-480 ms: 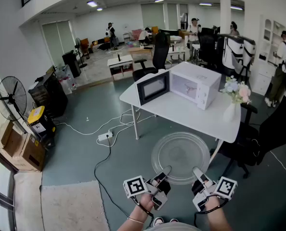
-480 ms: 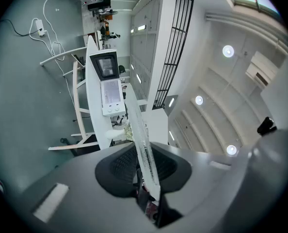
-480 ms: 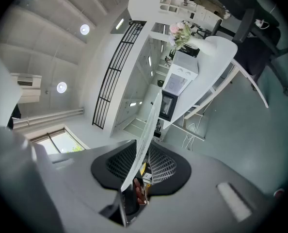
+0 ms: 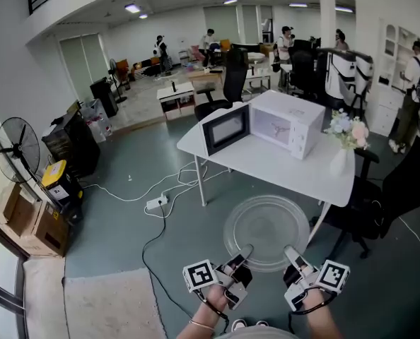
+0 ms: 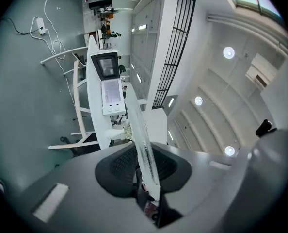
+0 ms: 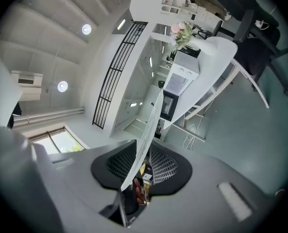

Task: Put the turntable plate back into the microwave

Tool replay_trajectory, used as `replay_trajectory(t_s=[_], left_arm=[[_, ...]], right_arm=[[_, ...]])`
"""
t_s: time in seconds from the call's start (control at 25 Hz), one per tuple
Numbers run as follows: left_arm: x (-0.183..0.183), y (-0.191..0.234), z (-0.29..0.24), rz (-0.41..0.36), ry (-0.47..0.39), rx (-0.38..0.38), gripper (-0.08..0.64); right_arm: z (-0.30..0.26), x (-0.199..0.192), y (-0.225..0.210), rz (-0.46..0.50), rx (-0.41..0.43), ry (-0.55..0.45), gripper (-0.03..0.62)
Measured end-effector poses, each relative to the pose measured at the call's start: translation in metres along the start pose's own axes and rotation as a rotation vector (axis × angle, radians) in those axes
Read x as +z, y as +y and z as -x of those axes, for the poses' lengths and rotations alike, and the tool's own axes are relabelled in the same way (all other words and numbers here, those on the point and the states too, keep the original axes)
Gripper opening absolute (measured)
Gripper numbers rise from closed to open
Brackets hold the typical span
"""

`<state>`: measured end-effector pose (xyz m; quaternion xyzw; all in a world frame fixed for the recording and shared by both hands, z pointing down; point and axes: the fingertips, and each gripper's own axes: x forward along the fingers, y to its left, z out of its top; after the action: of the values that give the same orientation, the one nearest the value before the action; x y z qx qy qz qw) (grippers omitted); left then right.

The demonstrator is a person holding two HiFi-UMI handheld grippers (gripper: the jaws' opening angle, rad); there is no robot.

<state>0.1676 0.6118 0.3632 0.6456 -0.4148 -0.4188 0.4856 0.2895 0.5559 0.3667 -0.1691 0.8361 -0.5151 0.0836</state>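
The left gripper (image 4: pixel 245 250) and the right gripper (image 4: pixel 289 250) each pinch the near rim of the turntable plate (image 4: pixel 266 226). They are held side by side, roughly level, with the wrists cut off below. The round, clear glass plate lies flat ahead of the jaws. Beyond it, the boxy white microwave (image 4: pixel 286 124) stands with its door open on a white table (image 4: pixel 266 167).

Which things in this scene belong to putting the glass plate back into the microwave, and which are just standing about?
Job: glass plate, held at its near rim by left gripper and right gripper; microwave, door open, on the table.
Standing about: flower vase, fan, office chair, power strip.
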Motion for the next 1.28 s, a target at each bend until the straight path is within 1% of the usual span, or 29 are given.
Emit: replay_trajectory(t_s=[0.08, 0.2, 0.32, 0.44, 0.52, 0.64, 0.76, 0.96, 1.12, 1.28], left_arm=[[0.005, -0.001, 0.001, -0.002, 0.003, -0.007, 0.051], [0.013, -0.003, 0.002, -0.009, 0.012, -0.014, 0.051], [0.020, -0.002, 0.002, -0.016, 0.028, -0.016, 0.051], [0.023, 0.001, 0.001, -0.018, 0.044, -0.018, 0.052], [0.025, 0.006, -0.003, -0.019, 0.048, -0.019, 0.052], [0.026, 0.013, -0.012, -0.004, 0.055, -0.012, 0.054], [0.031, 0.020, -0.021, 0.013, 0.062, -0.009, 0.054], [0.050, 0.031, -0.047, 0.001, 0.064, 0.004, 0.054], [0.070, 0.036, -0.080, 0.002, 0.059, -0.006, 0.054], [0.094, 0.043, -0.115, -0.032, 0.053, 0.002, 0.054]], right_arm=[[-0.004, 0.000, 0.002, 0.018, 0.003, 0.000, 0.083], [-0.009, -0.002, 0.001, 0.005, -0.019, -0.013, 0.083], [-0.015, -0.004, 0.003, -0.005, -0.017, -0.027, 0.083], [-0.014, -0.006, -0.006, -0.012, -0.078, -0.029, 0.083], [-0.015, -0.004, -0.012, -0.013, -0.099, -0.035, 0.083], [-0.020, 0.003, -0.014, -0.019, -0.084, -0.046, 0.083], [-0.025, 0.009, -0.022, -0.031, -0.112, -0.048, 0.083], [-0.046, 0.030, -0.036, -0.043, -0.114, -0.046, 0.083], [-0.069, 0.058, -0.050, -0.042, -0.117, -0.033, 0.083], [-0.097, 0.090, -0.063, -0.038, -0.099, -0.018, 0.083]])
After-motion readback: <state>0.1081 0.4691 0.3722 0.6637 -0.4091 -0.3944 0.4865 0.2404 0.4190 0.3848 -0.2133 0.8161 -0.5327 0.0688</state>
